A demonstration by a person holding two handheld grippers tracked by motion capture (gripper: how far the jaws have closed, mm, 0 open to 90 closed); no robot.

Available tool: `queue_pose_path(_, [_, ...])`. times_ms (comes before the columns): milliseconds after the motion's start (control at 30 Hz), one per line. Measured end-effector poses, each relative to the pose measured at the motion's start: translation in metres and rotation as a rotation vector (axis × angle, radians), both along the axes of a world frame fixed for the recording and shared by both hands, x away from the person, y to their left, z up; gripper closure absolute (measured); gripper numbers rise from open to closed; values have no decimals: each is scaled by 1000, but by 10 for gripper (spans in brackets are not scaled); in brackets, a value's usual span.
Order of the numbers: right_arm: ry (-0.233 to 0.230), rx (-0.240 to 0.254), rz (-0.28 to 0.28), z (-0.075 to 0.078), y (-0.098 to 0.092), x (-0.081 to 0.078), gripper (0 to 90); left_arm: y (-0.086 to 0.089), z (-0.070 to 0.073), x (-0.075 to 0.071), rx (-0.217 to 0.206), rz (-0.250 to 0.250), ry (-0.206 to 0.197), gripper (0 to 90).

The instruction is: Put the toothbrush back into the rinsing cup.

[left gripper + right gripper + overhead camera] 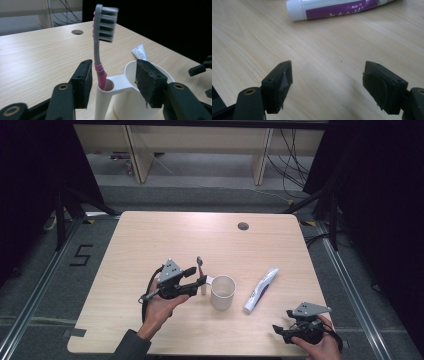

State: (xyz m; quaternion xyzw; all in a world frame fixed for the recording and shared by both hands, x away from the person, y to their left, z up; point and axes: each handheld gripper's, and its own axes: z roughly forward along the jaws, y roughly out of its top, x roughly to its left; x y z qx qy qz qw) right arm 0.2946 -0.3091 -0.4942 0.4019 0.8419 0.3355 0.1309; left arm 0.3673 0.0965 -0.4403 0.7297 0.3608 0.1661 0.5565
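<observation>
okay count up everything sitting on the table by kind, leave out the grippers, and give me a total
Toothbrush, grey and pink plastic, standing in the cup's side holder: 1
Cup, white plastic with a side holder tube: 1
Toothpaste tube, white and purple, lying flat: 1
Total: 3

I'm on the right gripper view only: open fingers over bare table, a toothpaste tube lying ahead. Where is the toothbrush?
Observer: The toothbrush stands upright, bristles up, in the narrow holder on the side of the white cup.
Operator: Is the left gripper holding it?
Observer: No. The left gripper has its fingers open on either side of the handle, not clamped on it.
Operator: Where is that cup from my tube?
Observer: In the high view, the cup stands left of the toothpaste tube, apart from it.
</observation>
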Motion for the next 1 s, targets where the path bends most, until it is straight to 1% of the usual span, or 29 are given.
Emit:
queue_pose_path(67, [-2, 1, -2, 0, 0, 0, 246, 2, 1, -2, -10, -11, 0, 444])
queue_pose_path(100, [-1, 0, -1, 0, 0, 0, 245, 3, 2, -4, -2, -3, 1, 439])
queue_pose_path(167, [-1, 2, 0, 0, 0, 0, 245, 5, 3, -8, 8, -5, 7, 422])
queue_pose_path(200, [13, 10, -10, 1, 0, -1, 245, 6, 3, -9, 15, -4, 10, 414])
queue_pose_path(233, [16, 18, -4, 0, 0, 0, 246, 6, 3, -11, 21, -7, 15, 401])
queue_pose_path(267, [11, 11, -11, 1, 0, -1, 245, 7, 2, -12, 19, -17, 16, 391])
queue_pose_path(300, [2, 6, -5, 0, 0, 0, 246, 8, 2, -15, 30, -10, 24, 381])
queue_pose_path(333, [-15, 5, 5, -1, -1, 1, 246, 9, 2, -16, 37, -14, 26, 371])
queue_pose_path(367, [-16, 7, 4, -1, -1, 1, 245, 9, 1, -18, 35, -15, 31, 364])
queue_pose_path(400, [-11, 9, -1, 0, -1, 1, 246, 10, 0, -20, 36, -14, 37, 357])
queue_pose_path(433, [7, 8, -7, 0, -1, 0, 246, 12, -1, -22, 35, -24, 37, 352])
queue_pose_path(467, [4, 5, -3, 0, -1, 0, 245, 13, 0, -24, 46, -18, 42, 351])
queue_pose_path(533, [20, 9, -12, 1, -1, -1, 246, 16, -2, -27, 47, -16, 55, 341])
queue_pose_path(567, [7, 11, -6, 0, -1, 0, 246, 17, -3, -28, 44, -21, 56, 338])
queue_pose_path(600, [8, 13, -5, 0, -1, 0, 246, 18, -3, -30, 52, -13, 62, 336])
queue_pose_path(633, [-1, 10, 1, 0, -2, 1, 245, 20, -4, -31, 52, -15, 66, 334])
queue_pose_path(667, [3, 12, -2, 0, -2, 1, 245, 20, -6, -32, 47, -22, 67, 333])
queue_pose_path(700, [2, 12, 2, 0, -2, 1, 245, 21, -6, -33, 51, -22, 70, 331])
queue_pose_path(733, [-18, 10, 4, -1, -3, 1, 245, 22, -7, -35, 63, -20, 71, 331])
queue_pose_path(767, [-22, 4, 9, -1, -4, 2, 245, 23, -9, -37, 62, -18, 75, 329])
queue_pose_path(800, [-14, 8, 3, 0, -4, 2, 245, 24, -10, -38, 70, -24, 79, 327])
queue_pose_path(833, [-9, 11, 0, 0, -4, 2, 245, 24, -12, -39, 65, -34, 85, 322])
queue_pose_path(867, [-9, 10, 1, 0, -4, 2, 245, 25, -13, -41, 84, -33, 94, 313])
queue_pose_path(933, [-22, 9, 12, -2, -5, 3, 245, 25, -17, -43, 95, -53, 104, 295])
queue_pose_path(967, [10, 23, 6, -1, -4, 2, 245, 26, -19, -45, 116, -60, 109, 288])
queue_pose_path(1000, [-14, 16, 0, -2, -5, 2, 245, 26, -21, -46, 123, -62, 118, 278])
